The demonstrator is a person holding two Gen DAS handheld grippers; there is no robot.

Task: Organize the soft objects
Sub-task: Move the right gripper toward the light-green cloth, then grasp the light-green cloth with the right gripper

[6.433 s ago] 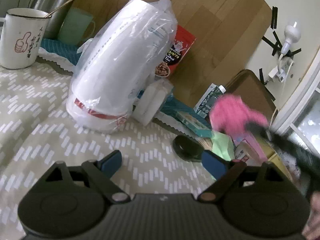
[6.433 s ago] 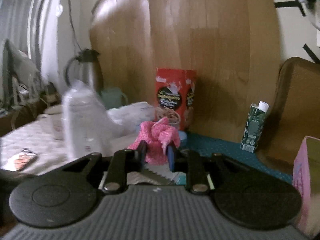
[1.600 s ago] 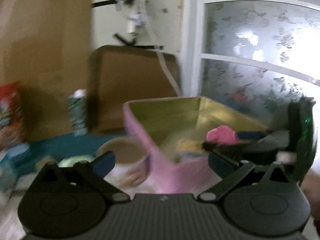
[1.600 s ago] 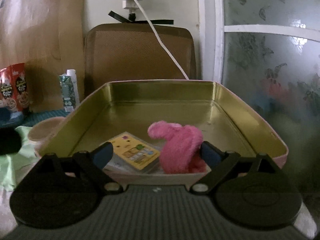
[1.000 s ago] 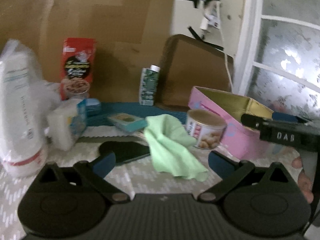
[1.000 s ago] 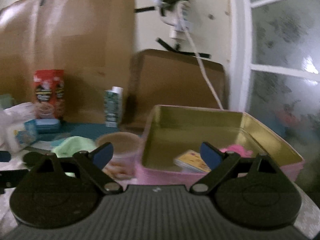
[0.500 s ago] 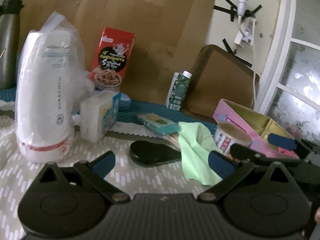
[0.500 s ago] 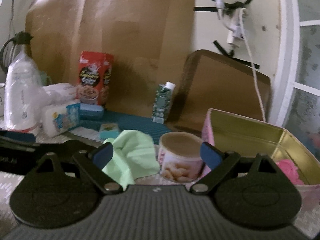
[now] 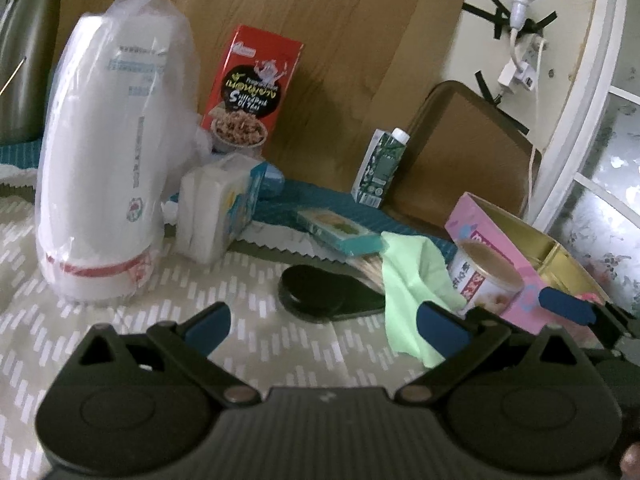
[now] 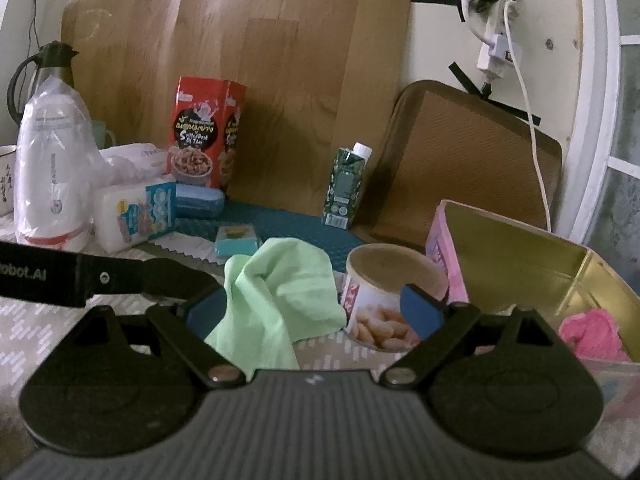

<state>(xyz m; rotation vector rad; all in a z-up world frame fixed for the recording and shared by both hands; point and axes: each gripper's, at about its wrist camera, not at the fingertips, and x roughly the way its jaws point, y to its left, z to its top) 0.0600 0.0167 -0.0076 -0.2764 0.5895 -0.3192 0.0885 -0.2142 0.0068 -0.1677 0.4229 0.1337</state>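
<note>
Pink fuzzy cloth (image 10: 590,330), newly dropped, lies inside the pink gold-lined tin (image 10: 520,248) as the right gripper (image 10: 314,308), fingers wide and empty, swings toward the crumpled green cloth (image 10: 276,292) on the counter.

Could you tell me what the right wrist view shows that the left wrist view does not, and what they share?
Only the right wrist view shows the pink fluffy item lying inside the pink tin, and the open right gripper hanging over the cloth's near edge. Only the left wrist view shows the flat black oval object whole, and the open left gripper over bare tablecloth. Both show the crumpled green cloth, the snack can, the red cereal box and the green carton.
</note>
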